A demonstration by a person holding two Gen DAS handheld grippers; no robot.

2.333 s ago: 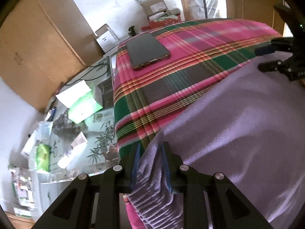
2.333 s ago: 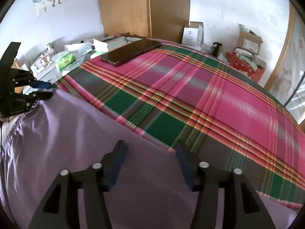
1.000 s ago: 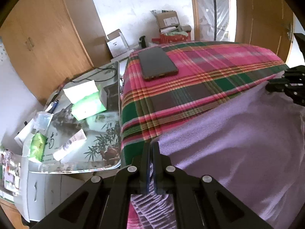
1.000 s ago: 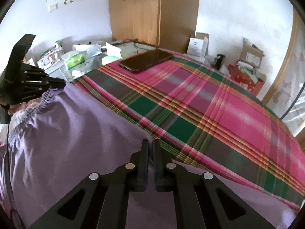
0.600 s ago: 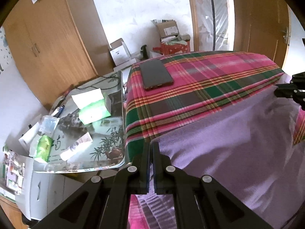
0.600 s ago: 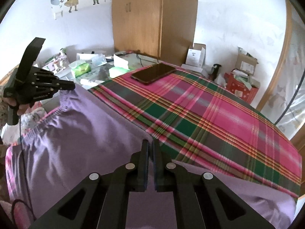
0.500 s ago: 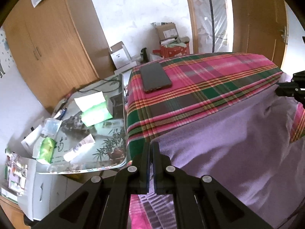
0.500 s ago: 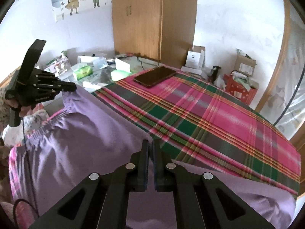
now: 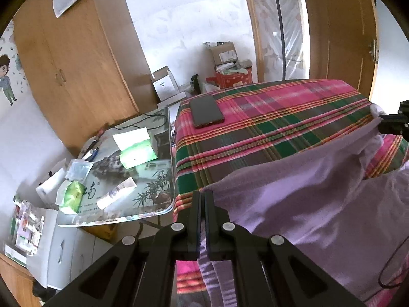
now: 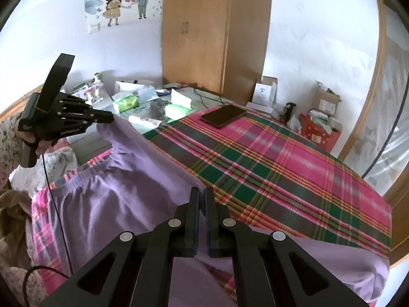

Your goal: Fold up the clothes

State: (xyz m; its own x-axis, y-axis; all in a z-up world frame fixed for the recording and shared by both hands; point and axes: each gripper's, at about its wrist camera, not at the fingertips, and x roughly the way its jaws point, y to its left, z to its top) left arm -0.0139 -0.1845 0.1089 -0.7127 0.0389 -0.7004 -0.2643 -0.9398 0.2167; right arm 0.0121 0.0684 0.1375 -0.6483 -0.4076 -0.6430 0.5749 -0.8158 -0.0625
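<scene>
Garment (image 9: 306, 199): purple, elastic waistband gathered, lower part cut off from view.
Left tool (image 9: 202, 199): clamped on waistband corner.
Right tool (image 10: 202, 199): clamped on garment edge.

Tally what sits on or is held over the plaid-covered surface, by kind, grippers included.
Purple garment: 1, pinched at two points along its upper edge
Dark phone: 1, flat on the plaid cloth
Grippers: 2, left gripper and right gripper, each shut on the garment's edge
Total: 4
</scene>
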